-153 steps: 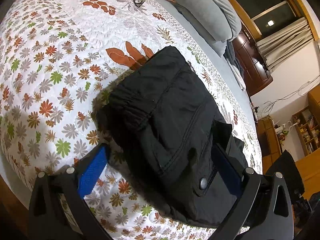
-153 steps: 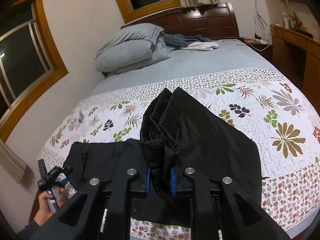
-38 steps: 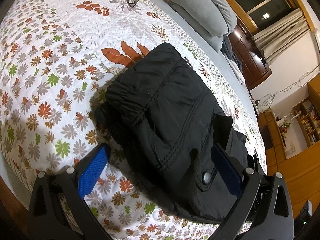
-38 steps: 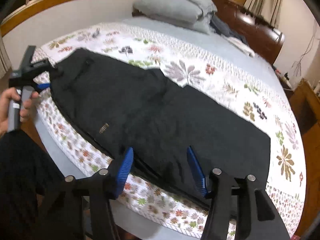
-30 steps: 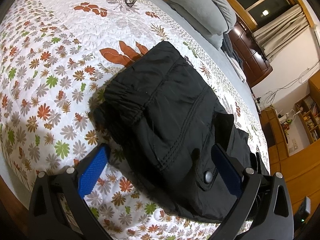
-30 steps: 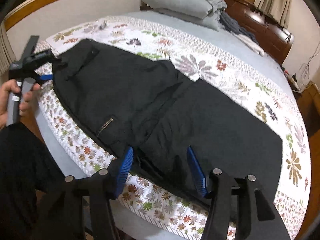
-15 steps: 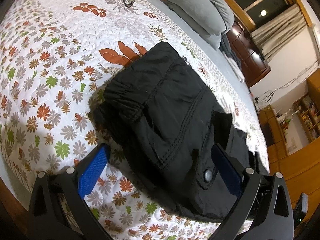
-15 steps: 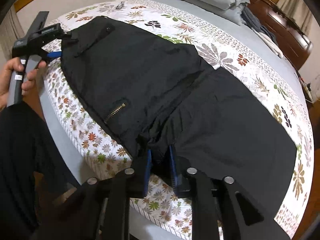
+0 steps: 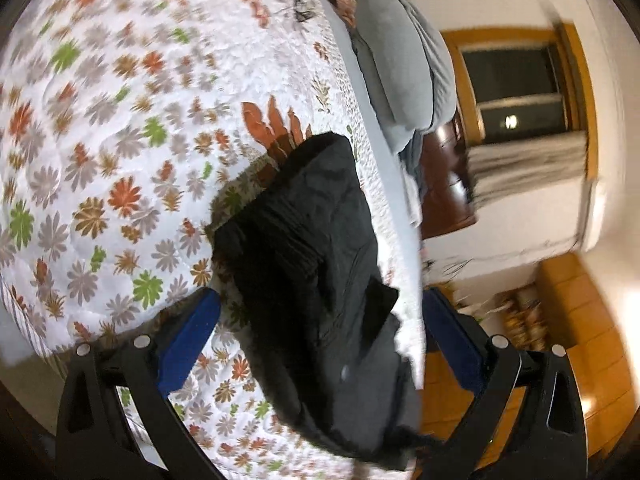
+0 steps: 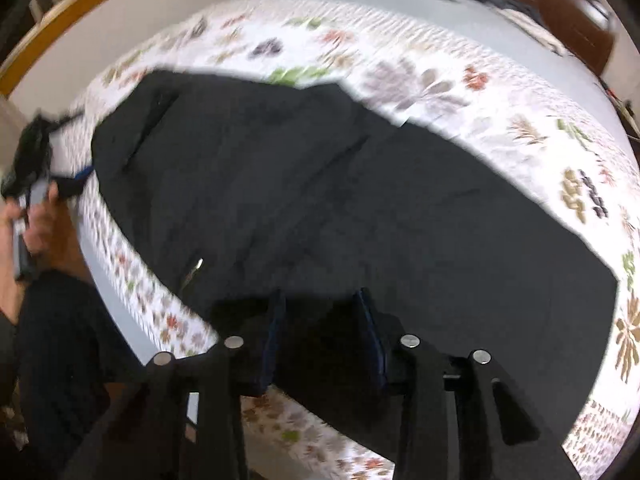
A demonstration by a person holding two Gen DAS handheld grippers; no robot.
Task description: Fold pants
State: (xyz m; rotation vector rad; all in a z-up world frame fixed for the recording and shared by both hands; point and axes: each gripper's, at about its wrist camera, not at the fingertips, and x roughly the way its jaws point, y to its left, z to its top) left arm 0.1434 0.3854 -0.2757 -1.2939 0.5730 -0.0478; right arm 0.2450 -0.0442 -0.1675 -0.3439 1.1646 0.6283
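Black pants (image 10: 340, 208) lie spread along the near edge of a floral quilt (image 10: 440, 60). In the right wrist view my right gripper (image 10: 322, 336) is open, its blue pads astride the near edge of the pants around mid-length. The frame is blurred by motion. In the left wrist view the waist end of the pants (image 9: 312, 248) runs between the wide-open fingers of my left gripper (image 9: 320, 336), which holds nothing. The left gripper also shows at the far left of the right wrist view (image 10: 36, 160), in a hand, beside the waist end.
Grey pillows (image 9: 404, 64) and a dark wooden headboard (image 9: 444, 184) lie at the head of the bed. A small dark object (image 9: 300, 4) rests on the quilt near the pillows. Wooden furniture (image 9: 580, 320) and a curtained window (image 9: 520, 92) stand past the bed.
My right gripper was shut on the pants' near edge half a second ago and has now opened. The left gripper view has swung and rolled, staying open over the waist.
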